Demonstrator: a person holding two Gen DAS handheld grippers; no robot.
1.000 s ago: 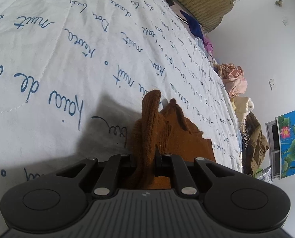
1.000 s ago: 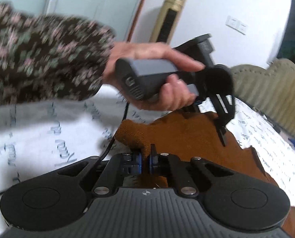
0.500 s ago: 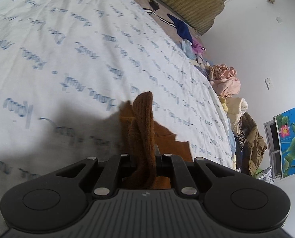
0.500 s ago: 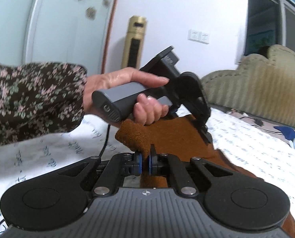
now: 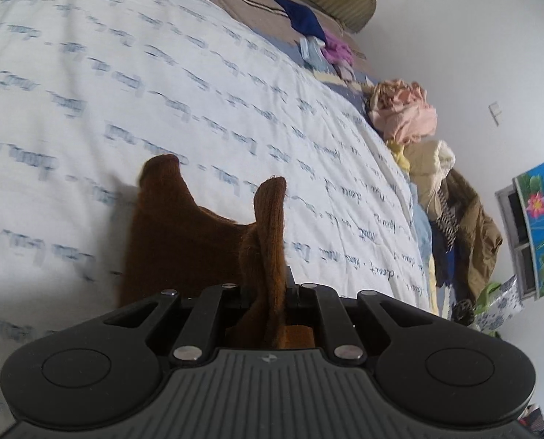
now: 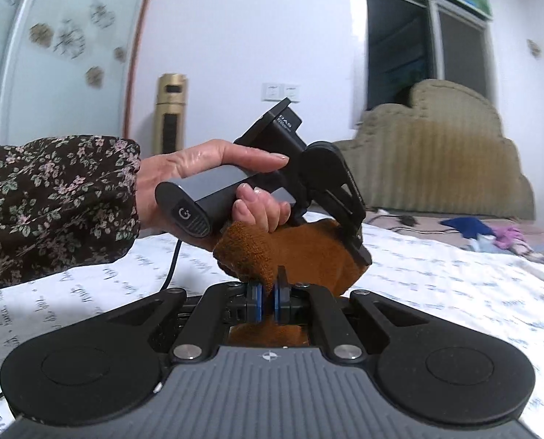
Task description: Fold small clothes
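My left gripper [image 5: 268, 292] is clenched on a fold of the brown knit [image 5: 184, 241]; a strip of it stands up between the fingers, pointing to 12 o'clock. The rest of the knit hangs out toward 10 o'clock, lifted above the sheet [image 5: 162, 91], with a second raised corner at about 11. The sheet is white with blue handwriting printed across it, blurred in this view.

Along the far edge of the bed, from 1 to 3 o'clock, I see a clothes heap [image 5: 414, 135]: pink on top, cream and olive pieces lower down. A dark blue cloth [image 5: 305, 18] lies near the headboard [image 5: 345, 3] at 12.

My right gripper [image 6: 267, 298] is clamped too, its blue pads [image 6: 258, 301] pinching another edge of the knit [image 6: 301, 252], which bulges just above them. Straight ahead at 12 o'clock I see the left gripper [image 6: 360, 252] from the side, held by a hand [image 6: 213, 183] in a floral sleeve [image 6: 52, 205] that comes in from 9. The knit stretches between the two grippers, off the sheet [image 6: 455, 285]. A black cable [image 6: 173, 259] drops from that handle. A window [image 6: 425, 44] sits at 1 o'clock.
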